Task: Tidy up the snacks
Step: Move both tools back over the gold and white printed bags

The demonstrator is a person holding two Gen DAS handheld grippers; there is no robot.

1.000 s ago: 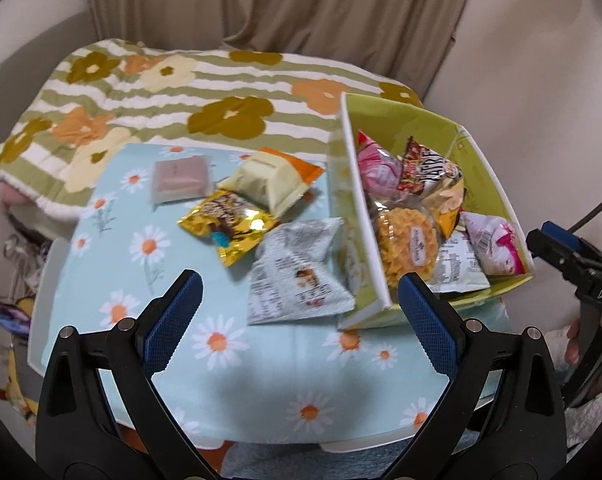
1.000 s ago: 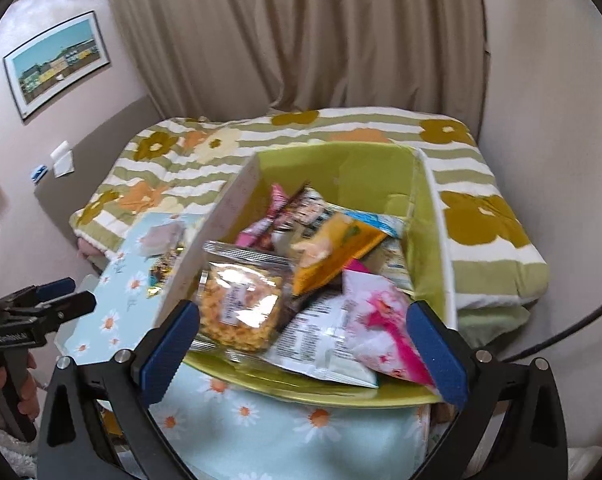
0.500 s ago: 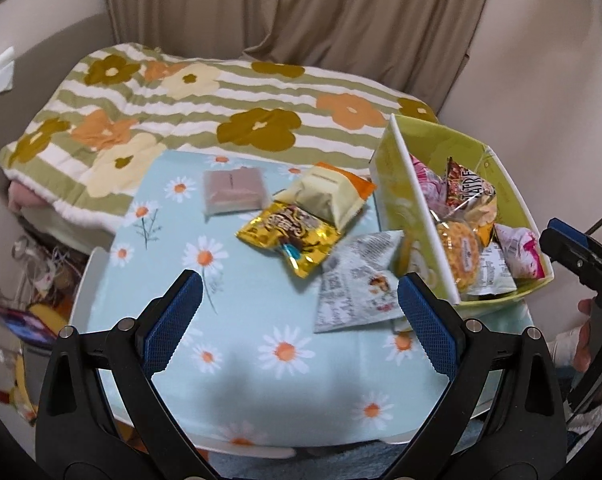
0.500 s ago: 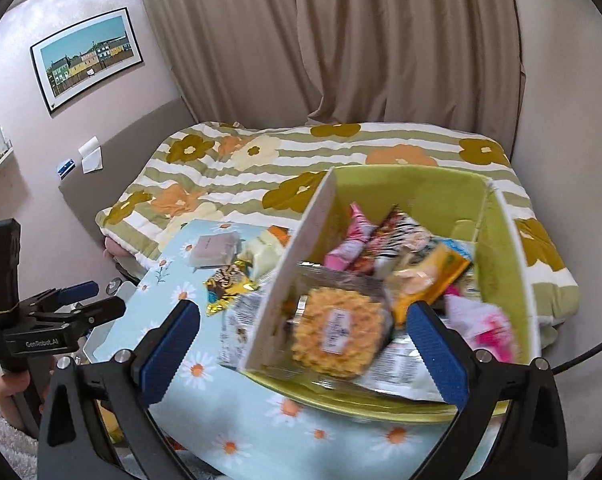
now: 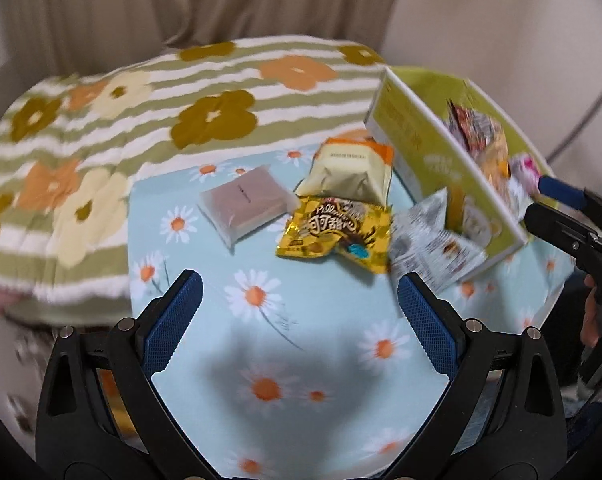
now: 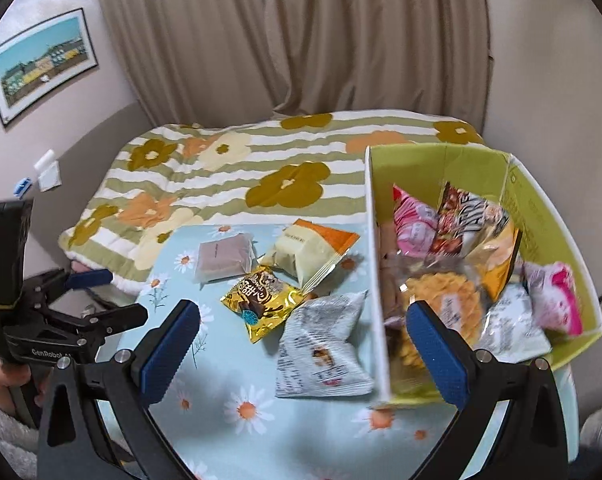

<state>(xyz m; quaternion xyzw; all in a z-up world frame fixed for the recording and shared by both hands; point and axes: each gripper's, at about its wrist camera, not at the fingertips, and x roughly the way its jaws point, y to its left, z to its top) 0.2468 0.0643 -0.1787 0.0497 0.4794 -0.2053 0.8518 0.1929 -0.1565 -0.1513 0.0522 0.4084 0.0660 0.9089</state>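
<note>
Daisy tablecloth (image 6: pixel 261 420) bearing four loose packets (image 6: pixel 261 304); green box (image 6: pixel 557 240) half filled; left gripper (image 5: pixel 299 312) and right gripper (image 6: pixel 303 344) hovering agape, empty.

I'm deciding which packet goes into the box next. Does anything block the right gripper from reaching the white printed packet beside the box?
Nothing visible does. The right gripper is open and empty, and the white printed packet lies uncovered on the tablecloth, against the green box wall.
</note>
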